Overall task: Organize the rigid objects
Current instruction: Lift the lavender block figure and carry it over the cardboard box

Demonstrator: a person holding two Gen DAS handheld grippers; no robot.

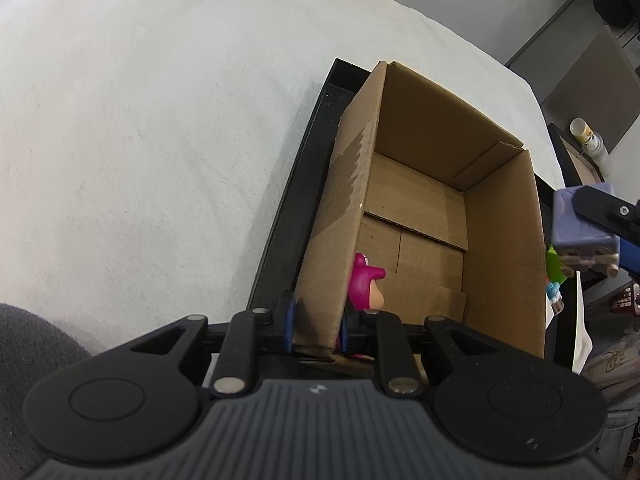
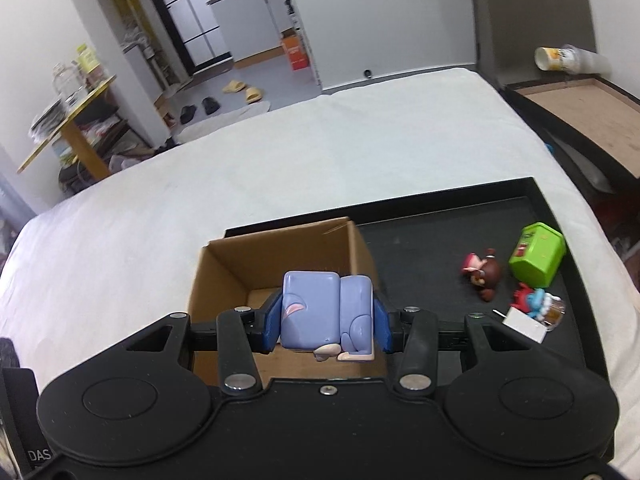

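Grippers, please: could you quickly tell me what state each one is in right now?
Left gripper: closed on the brown cardboard box wall.
Right gripper: closed on the lavender blocky toy figure.

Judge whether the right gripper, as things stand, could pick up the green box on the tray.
Probably not yet: the right gripper is shut on the purple block figure. The green box itself lies uncovered on the black tray.

This is a home: slippers lie on the floor at 11 o'clock, with cupboards behind and a bed in front.
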